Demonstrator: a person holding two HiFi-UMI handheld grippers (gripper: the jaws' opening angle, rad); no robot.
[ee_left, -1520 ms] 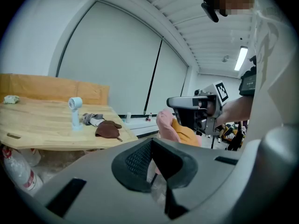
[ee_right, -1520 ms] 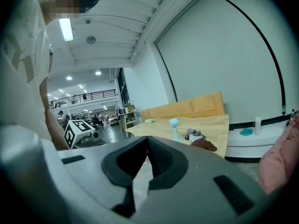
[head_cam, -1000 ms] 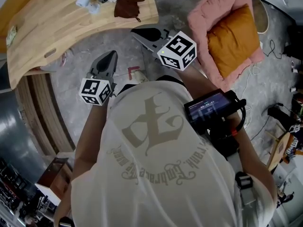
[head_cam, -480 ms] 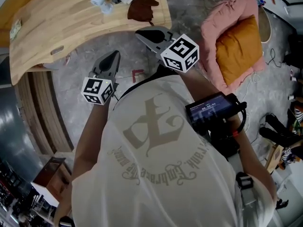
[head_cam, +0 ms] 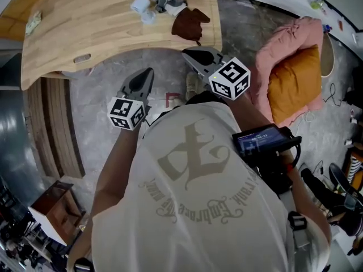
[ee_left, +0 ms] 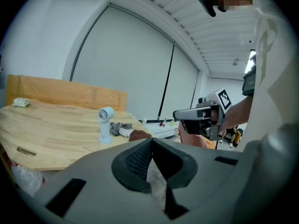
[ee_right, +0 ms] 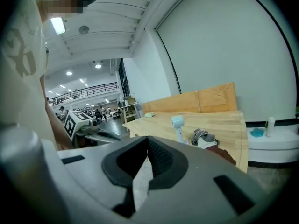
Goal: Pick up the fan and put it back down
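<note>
While the fan (ee_left: 105, 115) stands upright on the table (head_cam: 85, 21), well beyond reach, left gripper (head_cam: 148, 72) and right gripper (head_cam: 188, 53) jaws clenched, empty.

Open workshop hall: concrete floor (head_cam: 91, 118), mezzanine railing (ee_right: 88, 88).

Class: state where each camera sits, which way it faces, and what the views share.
Head view: on the person's head, facing steeply down at the shirt, left claw, right claw and table.
Left gripper view: on the left claw, facing along its shut jaws towards the table; the right claw and forearm show.
Right gripper view: on the right claw, facing the table likewise; left claw shows.
All three share the fan standing on the table.
</note>
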